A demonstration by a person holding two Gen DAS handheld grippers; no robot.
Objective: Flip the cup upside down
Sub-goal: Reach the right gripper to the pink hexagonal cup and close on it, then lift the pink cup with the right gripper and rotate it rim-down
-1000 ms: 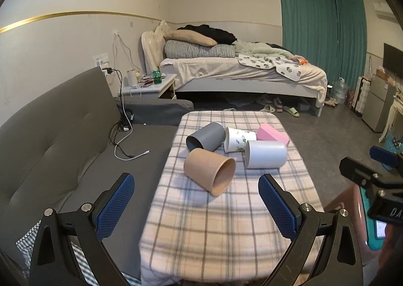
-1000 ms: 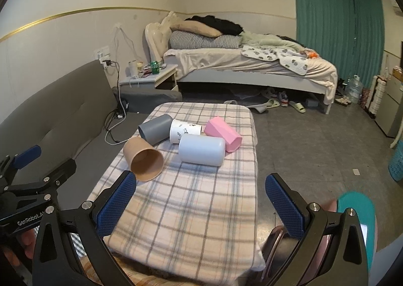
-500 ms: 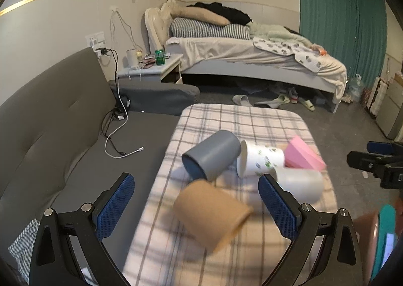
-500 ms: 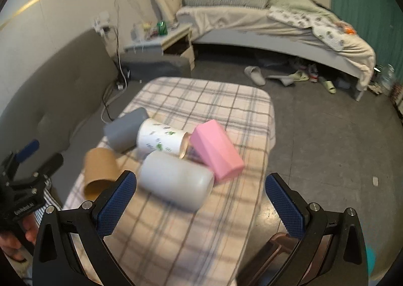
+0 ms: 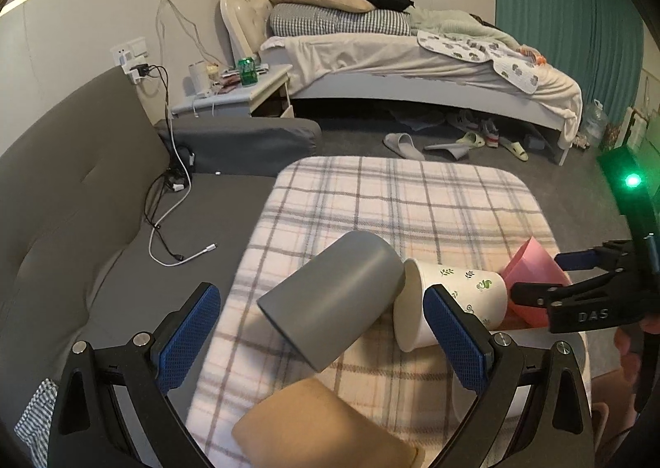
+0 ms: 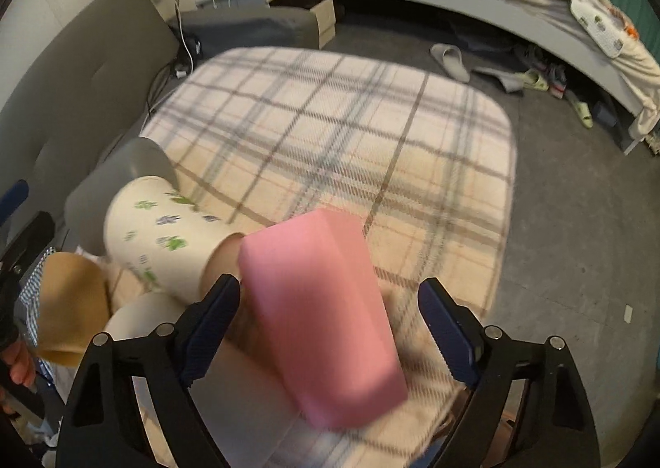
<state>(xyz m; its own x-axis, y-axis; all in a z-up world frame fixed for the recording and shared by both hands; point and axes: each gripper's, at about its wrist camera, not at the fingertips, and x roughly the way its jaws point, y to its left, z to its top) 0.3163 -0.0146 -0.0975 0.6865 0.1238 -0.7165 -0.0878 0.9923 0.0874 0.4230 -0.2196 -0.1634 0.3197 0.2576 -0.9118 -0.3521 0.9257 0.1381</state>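
So in the last second both grippers have dropped in close to the pile of cups on the plaid counter (image 5: 412, 196); a moment ago they were hanging way back with the whole counter in view. The left gripper (image 5: 321, 340) is wide open with the grey cup (image 5: 334, 295) lying on its side right between the blue pads, mouth pointing toward 7 o'clock. The right gripper (image 6: 330, 328) is also open, straddling the pink cup (image 6: 321, 311), which is on its side too. The leaf-print cup (image 5: 449, 303) sits touching both, and the tan cup (image 5: 326, 431) lies at 6 o'clock in the left view. Nothing's grabbed yet, so I'd guess a pinch comes next.
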